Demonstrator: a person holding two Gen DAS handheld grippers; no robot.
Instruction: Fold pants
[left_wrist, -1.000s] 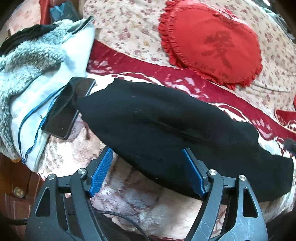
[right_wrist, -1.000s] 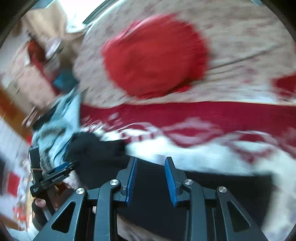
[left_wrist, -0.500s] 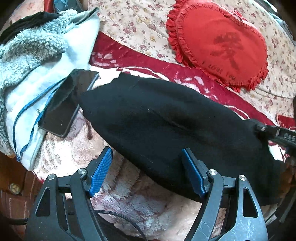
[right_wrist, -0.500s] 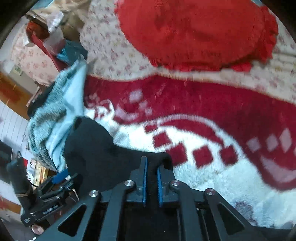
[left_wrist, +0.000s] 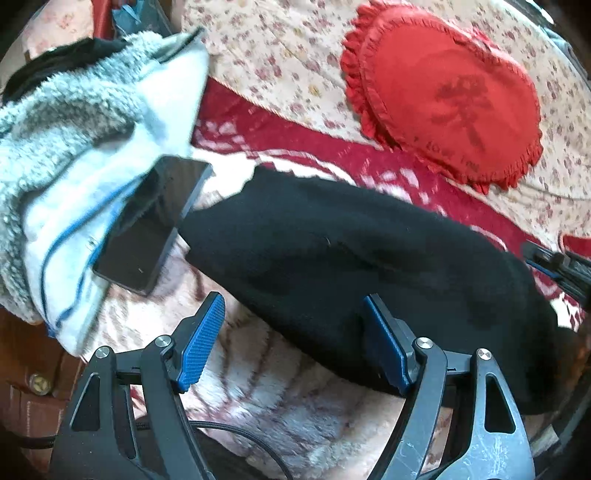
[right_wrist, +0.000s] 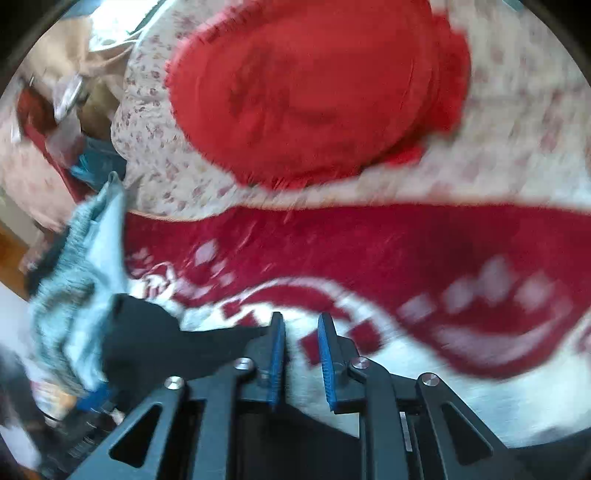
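The black pants (left_wrist: 369, 266) lie folded into a long, plain, dark band on the red-and-white blanket (left_wrist: 332, 155) of the bed, their long axis slanting from the end beside the phone (left_wrist: 151, 225) down toward the lower right, below the red heart cushion (left_wrist: 443, 96). The left gripper (left_wrist: 295, 343) hovers at their near edge with fingers spread wide, holding nothing. The right gripper (right_wrist: 301, 354), past their far end, has fingers slightly parted and empty; the cushion's small writing is unreadable.

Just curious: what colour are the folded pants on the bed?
Plain black pants, clearest in the left wrist view.
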